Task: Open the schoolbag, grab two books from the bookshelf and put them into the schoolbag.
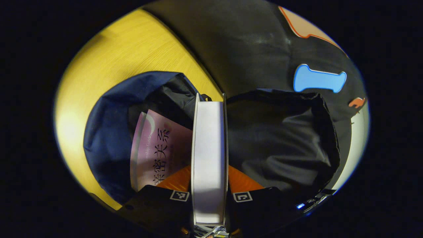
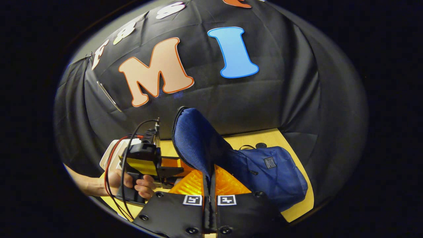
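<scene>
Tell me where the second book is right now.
In the left gripper view, the white book stands edge-on between the left hand-held gripper fingers, over the open schoolbag, right of the pink book inside.

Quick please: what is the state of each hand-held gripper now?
Left hand-held gripper: closed on a book, above the open schoolbag.
Right hand-held gripper: closed on the schoolbag flap.

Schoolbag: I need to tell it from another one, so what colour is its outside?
Dark blue schoolbag, clearest in the right gripper view.
</scene>
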{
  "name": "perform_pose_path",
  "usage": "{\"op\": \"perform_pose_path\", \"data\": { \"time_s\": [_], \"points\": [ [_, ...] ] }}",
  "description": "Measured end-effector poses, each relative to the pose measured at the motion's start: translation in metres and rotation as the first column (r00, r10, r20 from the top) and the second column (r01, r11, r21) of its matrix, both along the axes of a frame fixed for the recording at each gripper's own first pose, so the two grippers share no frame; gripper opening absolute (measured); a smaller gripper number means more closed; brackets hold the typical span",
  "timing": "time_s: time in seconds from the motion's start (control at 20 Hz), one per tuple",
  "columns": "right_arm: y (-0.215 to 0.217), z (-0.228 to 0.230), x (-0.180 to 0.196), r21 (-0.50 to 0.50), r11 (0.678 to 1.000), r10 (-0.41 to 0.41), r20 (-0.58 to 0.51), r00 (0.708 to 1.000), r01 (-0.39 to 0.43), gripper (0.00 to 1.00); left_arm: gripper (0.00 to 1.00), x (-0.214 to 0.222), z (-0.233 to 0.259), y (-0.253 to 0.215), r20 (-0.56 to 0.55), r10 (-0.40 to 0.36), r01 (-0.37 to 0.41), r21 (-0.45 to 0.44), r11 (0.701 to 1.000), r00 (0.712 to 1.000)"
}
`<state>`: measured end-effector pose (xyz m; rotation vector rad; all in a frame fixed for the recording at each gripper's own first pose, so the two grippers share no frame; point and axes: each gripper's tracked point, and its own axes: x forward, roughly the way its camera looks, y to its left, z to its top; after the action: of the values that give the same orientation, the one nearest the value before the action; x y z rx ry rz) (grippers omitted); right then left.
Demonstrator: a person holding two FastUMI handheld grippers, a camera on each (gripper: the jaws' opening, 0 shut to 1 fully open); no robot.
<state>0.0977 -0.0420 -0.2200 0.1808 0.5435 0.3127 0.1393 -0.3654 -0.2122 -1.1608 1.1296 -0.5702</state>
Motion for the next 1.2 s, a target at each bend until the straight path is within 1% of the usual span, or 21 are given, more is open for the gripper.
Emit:
{"op": "perform_pose_path", "data": {
  "time_s": [0.05,0.1,0.15,0.2,0.25,0.35,0.4,0.45,0.5,0.55,0.6,0.7,0.8,0.85,0.9,0.95,1.0,1.05,1.1,1.15,1.2],
  "points": [
    [0.0,-0.001,0.001,-0.001,1.0,-0.001,0.001,1.0,0.001,0.0,0.34,-0.001,-0.002,-0.002,-0.014,0.0,0.0,-0.011,1.0,1.0],
    [-0.001,0.0,0.001,0.001,1.0,-0.001,0.001,1.0,0.001,0.03,0.36,0.002,-0.003,-0.001,-0.013,0.014,-0.014,-0.012,1.0,1.0],
    [-0.002,0.0,0.001,0.0,1.0,-0.002,0.001,1.0,0.002,0.0,0.35,0.002,-0.003,-0.002,-0.015,0.006,-0.006,-0.012,1.0,1.0],
    [-0.002,0.0,0.002,0.0,1.0,-0.001,0.0,1.0,0.001,0.03,0.34,0.002,-0.003,-0.003,-0.003,0.003,-0.003,0.0,1.0,1.0],
    [-0.003,-0.001,0.001,0.001,1.0,0.001,-0.003,1.0,-0.001,0.03,0.37,0.003,-0.002,-0.004,0.011,-0.006,0.006,0.013,1.0,1.0],
    [-0.003,-0.001,0.001,0.004,1.0,-0.003,-0.005,1.0,0.003,0.03,0.35,0.003,-0.006,-0.002,0.011,-0.018,0.017,0.065,0.998,1.0],
    [-0.004,-0.002,0.002,-0.002,1.0,-0.007,-0.009,1.0,0.007,0.03,0.36,-0.005,-0.017,0.007,-0.007,-0.05,0.05,0.159,0.986,0.999],
    [-0.005,-0.005,0.002,-0.005,1.0,-0.008,-0.014,1.0,0.008,0.03,0.38,-0.007,-0.029,0.012,-0.003,-0.094,0.092,0.24,0.966,0.996],
    [-0.004,-0.005,0.001,-0.005,1.0,-0.009,-0.018,1.0,0.009,0.03,0.73,-0.012,-0.04,0.019,0.003,-0.117,0.111,0.301,0.947,0.993],
    [-0.005,-0.006,0.002,-0.006,1.0,-0.01,-0.018,1.0,0.01,0.0,0.65,-0.012,-0.047,0.024,0.012,-0.131,0.119,0.35,0.929,0.991],
    [-0.005,-0.008,0.001,-0.009,1.0,-0.01,-0.02,1.0,0.01,0.03,0.8,-0.013,-0.049,0.026,0.021,-0.147,0.127,0.393,0.911,0.989],
    [-0.004,-0.01,0.001,-0.01,1.0,-0.011,-0.023,1.0,0.01,0.03,0.85,-0.014,-0.049,0.043,0.053,-0.185,0.136,0.485,0.864,0.981],
    [-0.003,-0.012,0.001,-0.014,1.0,-0.01,-0.025,1.0,0.01,0.03,0.86,-0.009,-0.048,0.059,0.1,-0.234,0.133,0.586,0.8,0.967],
    [-0.002,-0.013,0.0,-0.016,1.0,-0.01,-0.026,1.0,0.009,0.0,0.86,-0.005,-0.044,0.065,0.129,-0.253,0.121,0.623,0.773,0.959],
    [-0.001,-0.014,0.0,-0.019,1.0,-0.009,-0.027,1.0,0.008,0.03,0.94,-0.002,-0.035,0.076,0.161,-0.264,0.102,0.645,0.758,0.951],
    [0.0,-0.014,0.0,-0.022,1.0,-0.009,-0.027,1.0,0.008,0.0,0.91,0.0,-0.03,0.086,0.18,-0.27,0.089,0.657,0.749,0.946],
    [0.001,-0.015,-0.001,-0.024,1.0,-0.008,-0.029,1.0,0.007,0.0,0.91,0.0,-0.023,0.094,0.197,-0.258,0.067,0.66,0.749,0.946],
    [0.001,-0.017,-0.001,-0.024,1.0,-0.01,-0.033,0.999,0.009,0.03,0.92,0.0,-0.012,0.099,0.22,-0.248,0.047,0.653,0.756,0.943],
    [0.003,-0.018,-0.002,-0.019,1.0,-0.011,-0.039,0.999,0.01,0.03,0.96,-0.001,0.0,0.107,0.247,-0.24,0.02,0.656,0.755,0.939],
    [0.004,-0.021,-0.003,-0.018,1.0,-0.01,-0.045,0.999,0.009,0.03,0.91,-0.001,0.014,0.117,0.286,-0.241,-0.008,0.659,0.752,0.928],
    [0.006,-0.023,-0.004,-0.021,1.0,-0.008,-0.052,0.999,0.007,0.04,0.91,-0.002,0.027,0.126,0.326,-0.246,-0.037,0.665,0.746,0.913]
  ]
}}
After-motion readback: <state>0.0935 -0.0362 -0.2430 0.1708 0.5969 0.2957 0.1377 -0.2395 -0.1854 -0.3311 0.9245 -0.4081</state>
